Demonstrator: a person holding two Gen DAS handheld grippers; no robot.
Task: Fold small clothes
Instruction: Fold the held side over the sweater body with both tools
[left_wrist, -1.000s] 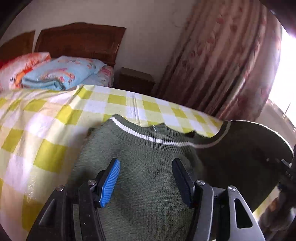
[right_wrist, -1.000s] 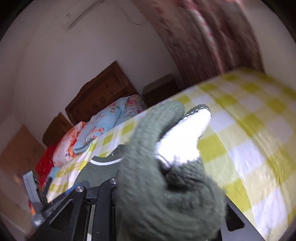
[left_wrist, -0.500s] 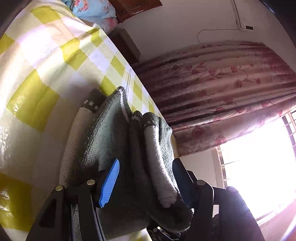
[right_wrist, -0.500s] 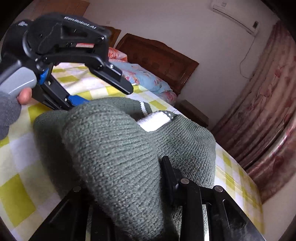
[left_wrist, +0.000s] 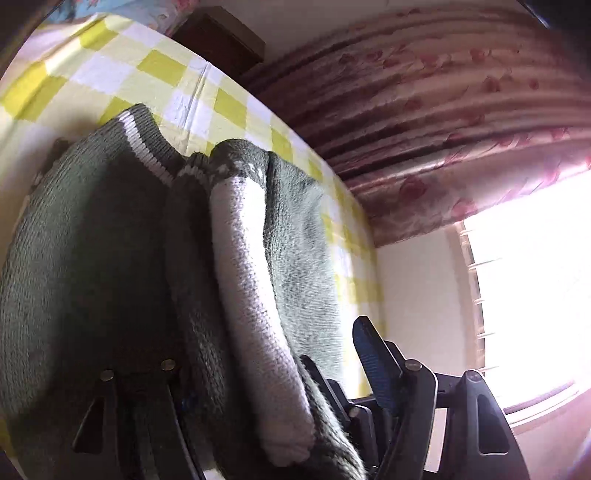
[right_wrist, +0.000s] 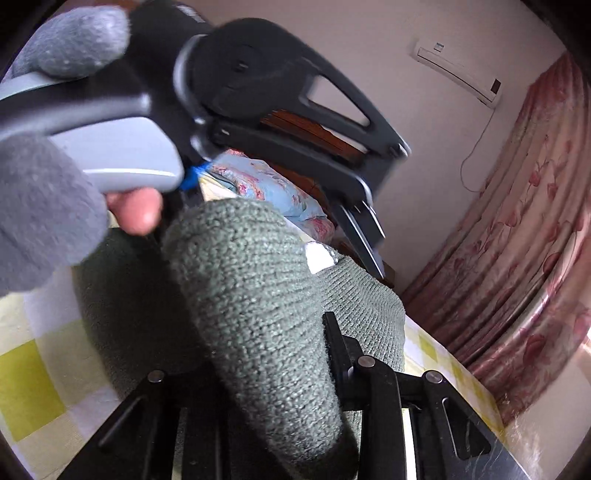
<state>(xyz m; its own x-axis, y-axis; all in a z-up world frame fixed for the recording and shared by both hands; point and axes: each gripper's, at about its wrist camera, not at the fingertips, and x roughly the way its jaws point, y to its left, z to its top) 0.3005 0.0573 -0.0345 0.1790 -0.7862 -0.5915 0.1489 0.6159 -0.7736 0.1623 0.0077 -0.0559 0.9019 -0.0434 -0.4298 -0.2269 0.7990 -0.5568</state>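
Left tongs (right_wrist: 280, 122) now nearer, blocking headboard, grip unclear; right tongs (right_wrist: 258, 354) clenched on folded sweater (right_wrist: 258, 288).

sweater (left_wrist: 92, 258): 1 | grippers: 2 | curtain (left_wrist: 424, 103): 1 | air conditioner (right_wrist: 458, 72): 1

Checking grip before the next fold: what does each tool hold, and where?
Both tools, left and right, have bunched folds of the green sweater between their fingers.

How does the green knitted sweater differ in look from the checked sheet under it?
The sweater is dark green thick knit with a white stripe; the sheet is thin cloth in yellow and white squares. The sweater is bunched in folds; the sheet lies flat. Both are cloth on the bed.
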